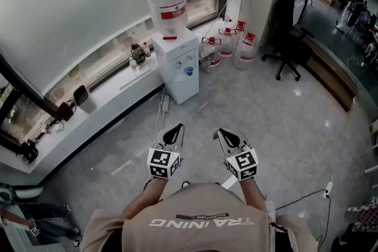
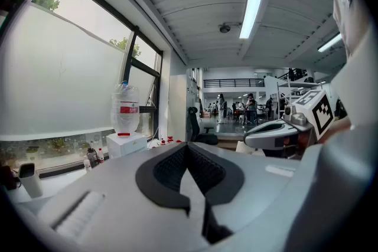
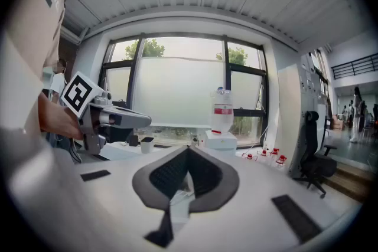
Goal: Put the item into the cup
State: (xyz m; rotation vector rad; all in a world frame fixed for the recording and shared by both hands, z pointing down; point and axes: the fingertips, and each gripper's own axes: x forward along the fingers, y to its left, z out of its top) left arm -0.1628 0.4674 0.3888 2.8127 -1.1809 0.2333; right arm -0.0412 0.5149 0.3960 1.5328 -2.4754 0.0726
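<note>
No cup or item for it shows clearly in any view. I hold both grippers in front of my chest above the grey floor. The left gripper (image 1: 178,127) has its jaws closed tip to tip with nothing between them, and its own view shows the dark pads (image 2: 171,169) meeting at the front. The right gripper (image 1: 219,132) is also shut and empty, its pads (image 3: 167,173) pressed together. Each gripper appears in the other's view: the right gripper (image 2: 273,130) at the right, the left gripper (image 3: 116,119) at the left.
A white water dispenser (image 1: 175,65) with a large bottle (image 1: 167,2) stands by the window ledge (image 1: 112,91). Spare water bottles (image 1: 228,45) sit on the floor beside it. A black office chair (image 1: 288,25) is at the far right. A small white container (image 3: 146,144) rests on the ledge.
</note>
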